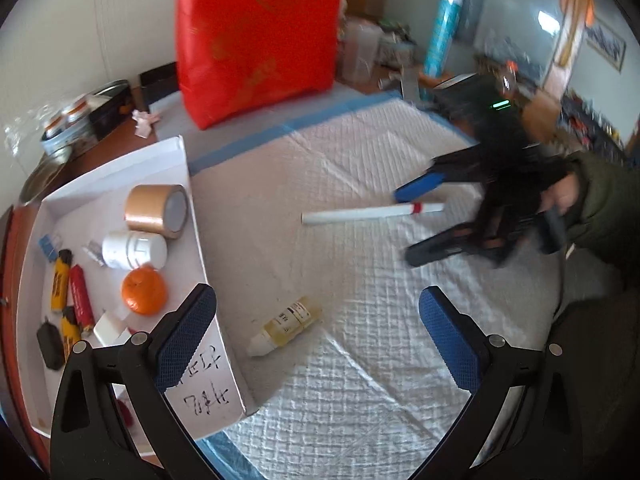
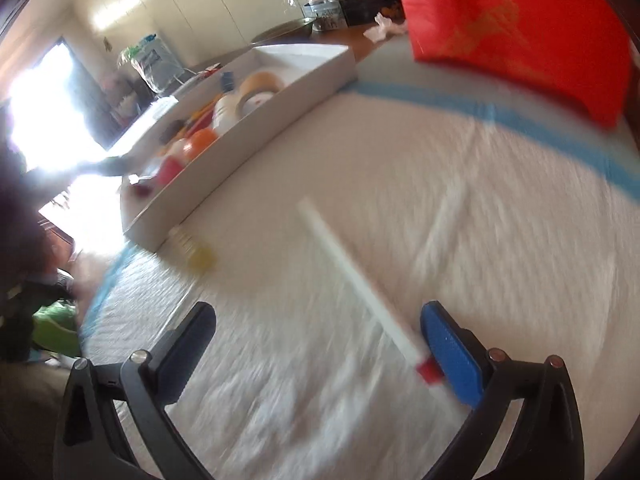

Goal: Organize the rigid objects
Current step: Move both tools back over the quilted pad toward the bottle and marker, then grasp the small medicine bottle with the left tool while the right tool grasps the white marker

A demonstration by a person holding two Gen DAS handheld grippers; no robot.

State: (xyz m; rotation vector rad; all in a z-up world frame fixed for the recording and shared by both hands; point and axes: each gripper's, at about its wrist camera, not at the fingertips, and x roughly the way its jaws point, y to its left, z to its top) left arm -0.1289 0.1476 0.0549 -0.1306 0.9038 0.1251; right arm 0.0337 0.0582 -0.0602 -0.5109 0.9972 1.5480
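A long white tube [image 1: 372,214] with a red band lies on the white quilted pad [image 1: 360,360]. My right gripper [image 1: 412,220] stands open around its red-banded end. In the right wrist view the tube [image 2: 360,280] runs diagonally, its red band beside the blue right finger [image 2: 452,360]; the right gripper [image 2: 320,356] holds nothing. A small yellow bottle [image 1: 286,326] lies on its side beside the white box [image 1: 192,216], just ahead of my open left gripper [image 1: 318,340]. The bottle [image 2: 196,252] looks blurred in the right wrist view. The box [image 2: 256,136] holds a tape roll [image 1: 156,210], a white jar [image 1: 134,250], an orange [image 1: 144,292] and lighters.
A tall red bag [image 1: 256,36] stands at the pad's far edge, also seen as the red bag [image 2: 520,32]. Tins [image 1: 68,120] and crumpled paper sit on the wooden table behind the box. A hand and green sleeve [image 1: 600,204] hold the right gripper.
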